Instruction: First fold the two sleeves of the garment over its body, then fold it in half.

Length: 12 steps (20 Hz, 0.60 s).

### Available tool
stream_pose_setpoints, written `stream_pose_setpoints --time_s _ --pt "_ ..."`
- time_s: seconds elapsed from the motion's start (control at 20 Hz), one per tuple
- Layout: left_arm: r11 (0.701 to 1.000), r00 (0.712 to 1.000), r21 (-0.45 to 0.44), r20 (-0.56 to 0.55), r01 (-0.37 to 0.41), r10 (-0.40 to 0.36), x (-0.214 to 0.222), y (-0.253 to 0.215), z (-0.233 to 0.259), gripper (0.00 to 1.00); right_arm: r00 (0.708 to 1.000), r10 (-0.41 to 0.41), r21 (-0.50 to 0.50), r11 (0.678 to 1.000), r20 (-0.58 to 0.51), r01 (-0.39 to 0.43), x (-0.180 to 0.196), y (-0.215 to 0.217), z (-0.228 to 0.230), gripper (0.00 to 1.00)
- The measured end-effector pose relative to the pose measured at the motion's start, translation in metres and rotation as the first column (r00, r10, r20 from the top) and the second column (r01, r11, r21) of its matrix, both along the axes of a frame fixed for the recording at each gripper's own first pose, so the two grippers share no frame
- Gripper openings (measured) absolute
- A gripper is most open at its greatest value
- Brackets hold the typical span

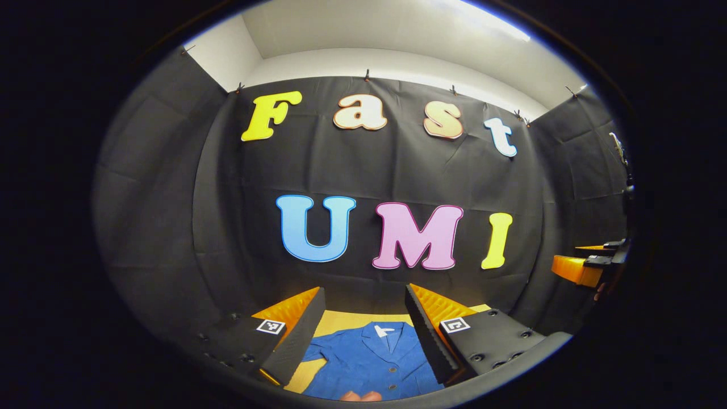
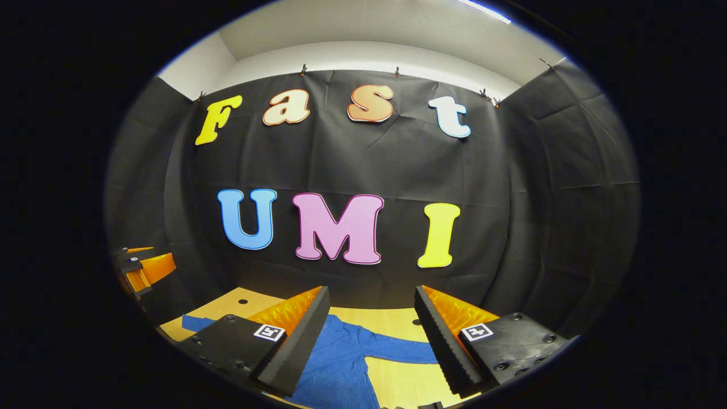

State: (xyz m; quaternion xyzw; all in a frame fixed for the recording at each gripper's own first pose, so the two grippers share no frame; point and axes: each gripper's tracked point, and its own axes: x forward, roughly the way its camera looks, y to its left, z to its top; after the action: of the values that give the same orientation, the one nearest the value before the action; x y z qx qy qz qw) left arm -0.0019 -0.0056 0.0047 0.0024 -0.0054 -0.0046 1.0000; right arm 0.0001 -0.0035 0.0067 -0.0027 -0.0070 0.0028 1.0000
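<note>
A blue button-front jacket (image 1: 369, 358) is seen laid flat on a yellow wooden table (image 2: 397, 321) in the booth, collar toward the back wall, with both sleeves apparently spread out and no fold yet made. The left gripper (image 1: 363, 332) is held above the garment's chest, its jaws spread wide and nothing gripped between them; the right gripper (image 2: 372, 335) is likewise held wide open and empty over the jacket's side, where one sleeve (image 2: 397, 351) is stretched out across the tabletop. A sleeve fold could be spoiled from here, it is judged, if only the top layer of cloth is pinched or the cuff is caught too shallowly, so that the sleeve slips free or the body is dragged askew. The collar, white neck label (image 1: 384, 330) and front buttons are given by the left gripper view, along with a fingertip at its bottom edge; the extended sleeve and the bare table beside it are given by the right gripper view. Each gripper is glimpsed at the edge of the other's view.
</note>
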Motion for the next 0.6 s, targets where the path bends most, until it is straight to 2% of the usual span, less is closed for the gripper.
stream_pose_setpoints --time_s 0.05,0.1,0.4,0.45,0.6 --pt "1.000 1.000 0.004 0.004 -0.003 0.003 0.000 0.000 0.000 0.82 1.000 -0.002 -0.008 1.000 0.004 0.002 0.000 -0.002 0.001 0.84" --pt "1.000 1.000 0.008 0.007 -0.004 0.004 -0.001 0.000 0.001 0.80 1.000 -0.004 -0.015 1.000 0.008 0.005 -0.001 -0.004 0.002 0.96" --pt "1.000 1.000 0.008 0.001 0.000 0.000 -0.006 -0.002 -0.001 0.83 1.000 -0.017 -0.040 0.999 -0.003 0.017 0.002 -0.018 0.003 0.96" --pt "1.000 1.000 0.002 0.003 0.002 -0.002 -0.007 -0.001 -0.002 0.80 1.000 -0.017 -0.055 0.998 -0.014 0.016 0.004 -0.022 0.003 0.96" --pt "0.999 1.000 -0.025 -0.010 0.023 -0.023 -0.011 -0.002 -0.010 0.81 0.998 0.049 -0.061 0.997 -0.036 -0.051 0.015 -0.016 0.013 0.96"
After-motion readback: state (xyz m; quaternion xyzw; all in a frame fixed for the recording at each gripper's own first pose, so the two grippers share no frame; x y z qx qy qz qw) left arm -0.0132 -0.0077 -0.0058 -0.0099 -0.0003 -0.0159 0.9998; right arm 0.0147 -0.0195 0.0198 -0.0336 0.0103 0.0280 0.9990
